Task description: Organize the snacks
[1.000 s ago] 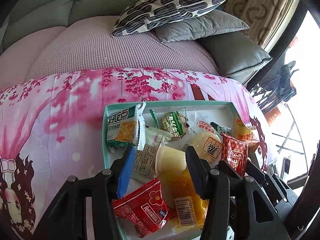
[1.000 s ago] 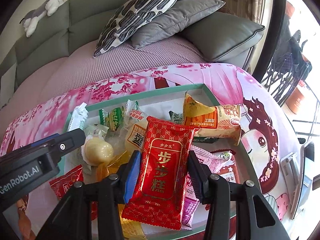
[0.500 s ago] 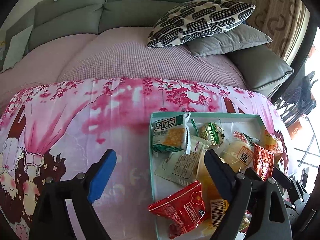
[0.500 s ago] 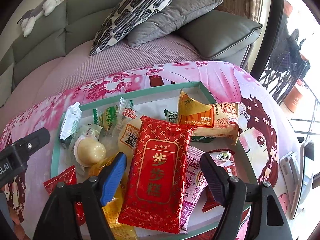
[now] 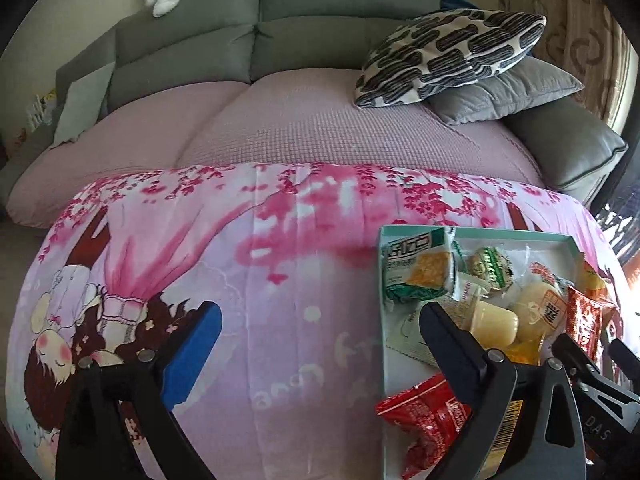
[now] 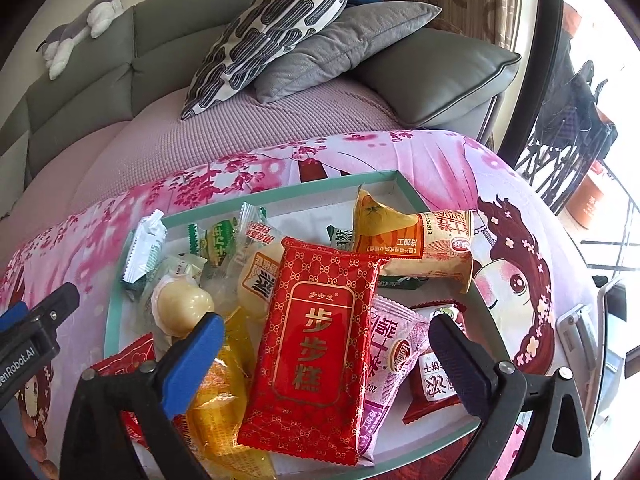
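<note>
The right tool (image 6: 324, 350) is hanging over the snack tray (image 6: 280, 200) with its jaws opening wide; the big red packet (image 6: 316, 352) is lying between the pads but neither pad is touching it, so it is resting loose on top of the heap. Under its right edge a purple packet (image 6: 394, 354) is sticking out, and a small dark red packet (image 6: 434, 384) is lying just beside that. Behind the red packet an orange and cream packet (image 6: 416, 244) is lying across the far right part of the tray, touching the red packet's top corner. To the left a pale round cake (image 6: 182, 306) in clear wrap is sitting near the blue pad.

The left tool (image 5: 320, 344) is also opening wide and holding nothing; its blue pad (image 5: 192, 356) is hovering over the pink printed blanket (image 5: 280, 300) (cartoon girls and blossom on it), while its other finger is reaching over the tray's left edge. In the left wrist view a green and white packet (image 5: 416, 268) is lying in the tray's far left corner, and a red crinkled packet (image 5: 424, 420) is lying against the near left wall. The tray is sitting on the blanket, near its right end. A grey sofa (image 5: 320, 40) is standing behind, with a patterned cushion (image 5: 452, 52) leaning on a grey cushion (image 5: 508, 92).
</note>
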The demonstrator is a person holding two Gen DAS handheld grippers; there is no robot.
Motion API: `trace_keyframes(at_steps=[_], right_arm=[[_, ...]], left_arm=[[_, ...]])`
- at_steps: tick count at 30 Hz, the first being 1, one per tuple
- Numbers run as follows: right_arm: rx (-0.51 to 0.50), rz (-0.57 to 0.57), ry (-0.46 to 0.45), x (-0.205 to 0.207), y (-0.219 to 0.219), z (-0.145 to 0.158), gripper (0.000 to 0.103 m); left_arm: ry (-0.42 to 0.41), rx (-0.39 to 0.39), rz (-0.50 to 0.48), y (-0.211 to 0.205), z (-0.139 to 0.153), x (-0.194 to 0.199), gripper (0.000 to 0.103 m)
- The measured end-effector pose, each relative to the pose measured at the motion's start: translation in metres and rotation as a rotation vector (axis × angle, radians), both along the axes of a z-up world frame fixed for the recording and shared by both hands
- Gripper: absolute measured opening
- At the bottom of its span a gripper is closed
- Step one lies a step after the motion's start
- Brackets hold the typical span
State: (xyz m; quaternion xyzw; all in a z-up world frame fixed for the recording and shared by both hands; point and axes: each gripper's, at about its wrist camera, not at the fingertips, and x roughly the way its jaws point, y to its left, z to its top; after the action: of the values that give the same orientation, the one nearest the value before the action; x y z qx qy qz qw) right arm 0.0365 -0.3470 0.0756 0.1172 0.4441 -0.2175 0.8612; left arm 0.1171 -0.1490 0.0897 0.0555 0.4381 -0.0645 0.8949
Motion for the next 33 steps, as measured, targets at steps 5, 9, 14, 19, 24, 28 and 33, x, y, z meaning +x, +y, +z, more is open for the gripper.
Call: trace_keyframes(at_steps=[5,9,14,19,24,28,33], right_arm=[[0.003,0.014,0.001,-0.003,0.007,0.003,0.103],[-0.003,0.036,0.004,-0.006,0.017,0.006,0.103],[-0.016,0.069,0.002,-0.012,0.034,0.012,0.103],[-0.022,0.097,0.015,-0.023,0.049,0.014,0.103],[-0.026,0.114,0.008,-0.039,0.062,0.019,0.103],[-0.032,0.120,0.003,-0.054,0.070,0.021,0.103],[-0.031,0.135,0.008,-0.072,0.081,0.016,0.103]], left_arm=[[-0.026,0.107,0.080,0.013,-0.001,-0.010,0.099],[-0.006,0.119,0.096,0.024,-0.003,-0.018,0.099],[0.037,0.143,0.103,0.037,-0.007,-0.034,0.099],[0.056,0.153,0.122,0.054,-0.007,-0.048,0.099],[0.075,0.138,0.129,0.067,-0.006,-0.064,0.099],[0.090,0.124,0.124,0.073,-0.007,-0.078,0.099],[0.103,0.117,0.109,0.077,-0.011,-0.095,0.099]])
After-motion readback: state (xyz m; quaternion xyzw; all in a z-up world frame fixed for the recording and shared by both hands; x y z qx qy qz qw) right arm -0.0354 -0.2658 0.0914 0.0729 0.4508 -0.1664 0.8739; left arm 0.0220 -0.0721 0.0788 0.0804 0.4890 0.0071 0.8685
